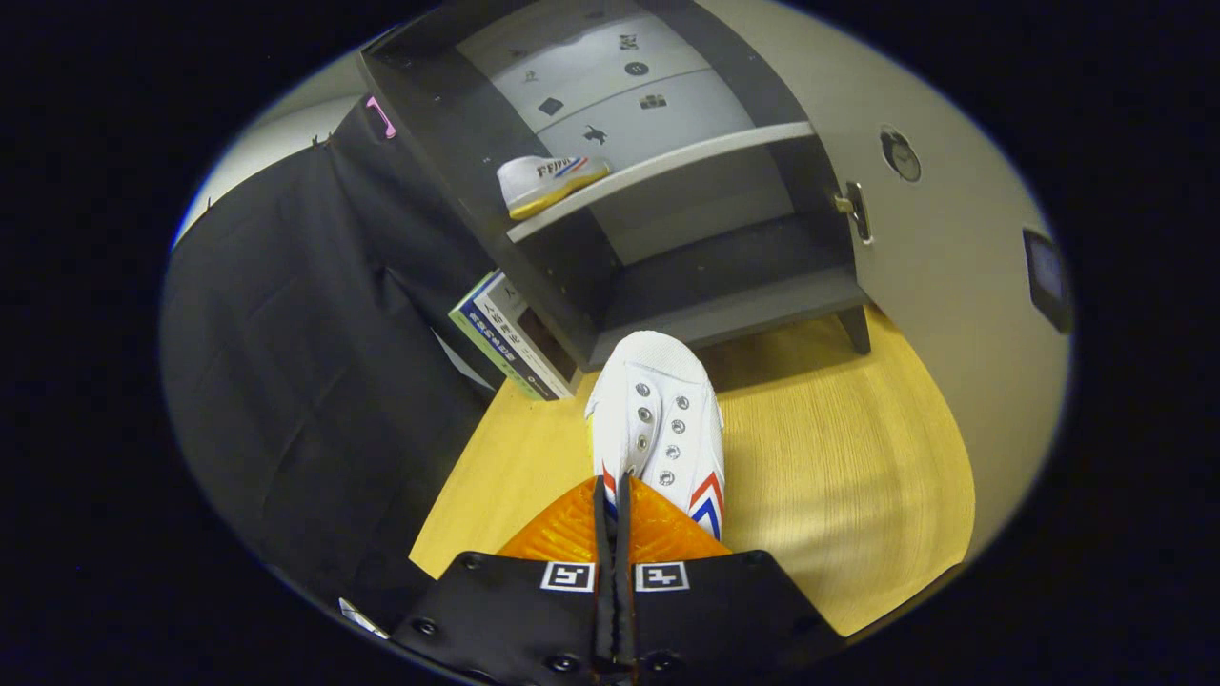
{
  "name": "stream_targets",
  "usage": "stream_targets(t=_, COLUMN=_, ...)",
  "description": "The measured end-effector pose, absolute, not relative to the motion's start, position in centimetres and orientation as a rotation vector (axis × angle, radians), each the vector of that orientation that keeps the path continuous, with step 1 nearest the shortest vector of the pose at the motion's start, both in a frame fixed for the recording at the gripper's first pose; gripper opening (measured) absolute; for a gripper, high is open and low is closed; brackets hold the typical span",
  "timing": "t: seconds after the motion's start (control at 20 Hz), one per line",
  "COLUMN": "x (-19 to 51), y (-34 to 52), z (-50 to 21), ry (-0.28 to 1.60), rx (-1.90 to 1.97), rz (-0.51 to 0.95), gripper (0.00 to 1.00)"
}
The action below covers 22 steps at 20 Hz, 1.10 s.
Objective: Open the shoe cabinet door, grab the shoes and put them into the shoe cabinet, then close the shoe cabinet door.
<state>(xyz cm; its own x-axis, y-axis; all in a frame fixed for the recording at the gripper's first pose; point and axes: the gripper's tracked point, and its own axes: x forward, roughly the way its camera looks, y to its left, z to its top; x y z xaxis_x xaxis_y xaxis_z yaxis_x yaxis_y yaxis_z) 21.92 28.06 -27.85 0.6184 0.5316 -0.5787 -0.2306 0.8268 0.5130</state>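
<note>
Looking forward along the gripper (611, 495), we see its two fingers drawn almost together, clamping the rear upper edge of a white shoe (660, 429). This shoe has metal eyelets and red and blue chevron stripes on its side. Its toe points away from the fingers toward the shoe cabinet (572, 286), just short of the lower compartment. We cannot tell whether the shoe is lifted clear of the wooden table (839, 476) or resting on it.

The cabinet is dark, and its door (944, 219) stands swung open to the right, with a brass hinge (851, 205) visible at its inner edge. A pale shelf (686, 162) divides the interior. A second white shoe (548, 179) lies on this shelf at its left end. A boxed item (505, 343) stands against the cabinet's left side, beside the black cloth wall (305, 381).
</note>
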Motion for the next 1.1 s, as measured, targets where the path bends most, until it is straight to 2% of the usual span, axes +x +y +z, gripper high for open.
stream_targets(t=0.8, x=35.8, y=28.0, z=-14.1, ry=0.49, rx=0.466, rz=0.431, gripper=0.01)
stream_targets(t=1.1, x=42.5, y=27.6, z=-11.2, ry=0.42, rx=0.478, rz=0.397, gripper=0.01)
